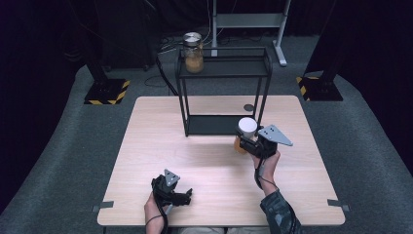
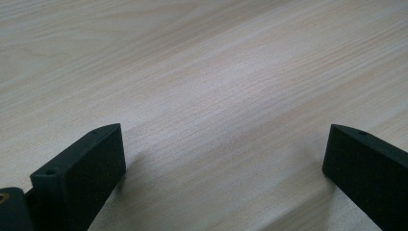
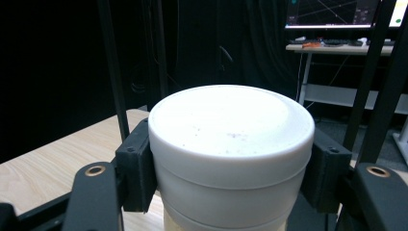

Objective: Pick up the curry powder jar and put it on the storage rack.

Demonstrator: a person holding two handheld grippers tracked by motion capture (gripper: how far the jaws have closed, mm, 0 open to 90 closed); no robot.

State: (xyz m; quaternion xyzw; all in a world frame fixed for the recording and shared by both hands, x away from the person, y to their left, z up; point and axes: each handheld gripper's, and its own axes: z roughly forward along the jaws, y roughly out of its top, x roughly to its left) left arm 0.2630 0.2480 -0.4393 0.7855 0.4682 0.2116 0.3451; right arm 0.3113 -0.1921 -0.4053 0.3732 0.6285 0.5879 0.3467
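My right gripper point(image 1: 246, 140) is shut on a jar with a white lid point(image 1: 247, 126) and orange contents, held upright above the table in front of the black wire shelf point(image 1: 224, 68). In the right gripper view both jaws press on the sides of the white lid point(image 3: 231, 130). A second jar point(image 1: 193, 52) with a metal lid and orange contents stands on the shelf's top level at the left. My left gripper point(image 1: 182, 197) rests low near the table's front edge, open, with bare wood point(image 2: 216, 96) between its fingers point(image 2: 82, 173).
The shelf's lower level point(image 1: 214, 125) sits on the wooden table point(image 1: 146, 146). A small dark disc point(image 1: 249, 107) lies on the table behind the shelf's right legs. Grey carpet and black stand bases point(image 1: 107, 91) surround the table.
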